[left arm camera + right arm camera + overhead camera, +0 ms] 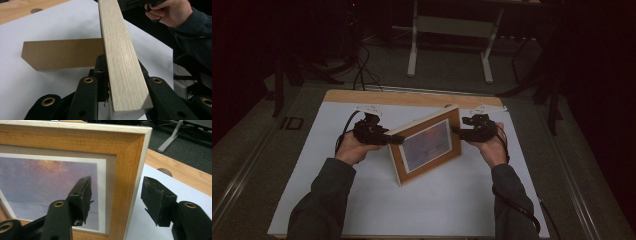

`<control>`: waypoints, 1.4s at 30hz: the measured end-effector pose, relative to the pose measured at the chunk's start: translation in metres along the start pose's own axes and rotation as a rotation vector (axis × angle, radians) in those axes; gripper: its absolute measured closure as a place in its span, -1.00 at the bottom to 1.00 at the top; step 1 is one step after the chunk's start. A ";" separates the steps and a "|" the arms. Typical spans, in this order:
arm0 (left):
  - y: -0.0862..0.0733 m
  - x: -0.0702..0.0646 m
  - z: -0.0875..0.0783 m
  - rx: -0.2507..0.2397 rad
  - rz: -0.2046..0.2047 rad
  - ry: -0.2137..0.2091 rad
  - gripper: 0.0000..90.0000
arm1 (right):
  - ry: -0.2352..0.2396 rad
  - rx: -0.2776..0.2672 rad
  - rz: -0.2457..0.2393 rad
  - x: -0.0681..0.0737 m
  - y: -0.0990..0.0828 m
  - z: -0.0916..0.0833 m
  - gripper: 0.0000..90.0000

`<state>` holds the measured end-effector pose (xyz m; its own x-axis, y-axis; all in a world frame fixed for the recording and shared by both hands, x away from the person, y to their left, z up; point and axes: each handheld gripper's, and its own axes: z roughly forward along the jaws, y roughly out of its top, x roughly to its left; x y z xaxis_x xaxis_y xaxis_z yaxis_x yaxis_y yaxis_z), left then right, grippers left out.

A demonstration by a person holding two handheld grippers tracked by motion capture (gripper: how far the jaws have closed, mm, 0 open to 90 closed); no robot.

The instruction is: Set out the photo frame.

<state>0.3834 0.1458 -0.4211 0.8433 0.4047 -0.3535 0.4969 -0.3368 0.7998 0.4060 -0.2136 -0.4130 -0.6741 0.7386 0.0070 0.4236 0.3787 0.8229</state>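
At the left of the high view, the left tongs (393,139) reach in level from the person's left hand (353,148) and meet the left end of the picture frame (427,145). In the left gripper view the two black jaws stand on either side of the frame's pale wooden edge (122,57), closed against it, so the left tongs have hold of the frame. Behind that edge, the brown back stand (62,53) spreads out and rests on the white sheet (50,25).

The picture frame stands upright near the middle of the worktop (412,97), on the white sheet (437,200), leaning back a little, its glazed front with a pinkish picture facing the person. Its border is orange-brown wood with a lighter outer edge.

At the right, the right tongs (460,131) sit at the frame's right end, carried by the right hand (491,146). In the right gripper view the jaws are parted wide, one pad (83,195) in front of the picture and the other pad (155,200) beyond the frame's edge, over the sheet. Neither pad presses on the wood, so the right tongs straddle the frame's side without gripping it.
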 end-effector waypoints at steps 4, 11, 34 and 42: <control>0.001 0.001 0.001 0.000 0.004 -0.015 0.65 | 0.006 -0.001 -0.003 -0.003 0.000 -0.001 -0.21; 0.002 0.003 0.003 0.007 0.009 -0.039 0.66 | 0.018 -0.019 0.004 -0.004 -0.002 0.002 -0.32; -0.018 -0.012 -0.006 -0.092 -0.073 0.134 0.18 | 0.142 -0.045 0.036 -0.018 -0.004 0.015 -0.48; -0.029 -0.028 0.002 -0.091 -0.039 0.183 0.55 | 0.171 -0.043 0.024 -0.018 -0.005 0.020 -0.55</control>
<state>0.3459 0.1423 -0.4354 0.7681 0.5668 -0.2978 0.5012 -0.2429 0.8306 0.4282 -0.2177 -0.4282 -0.7587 0.6402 0.1200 0.4166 0.3353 0.8450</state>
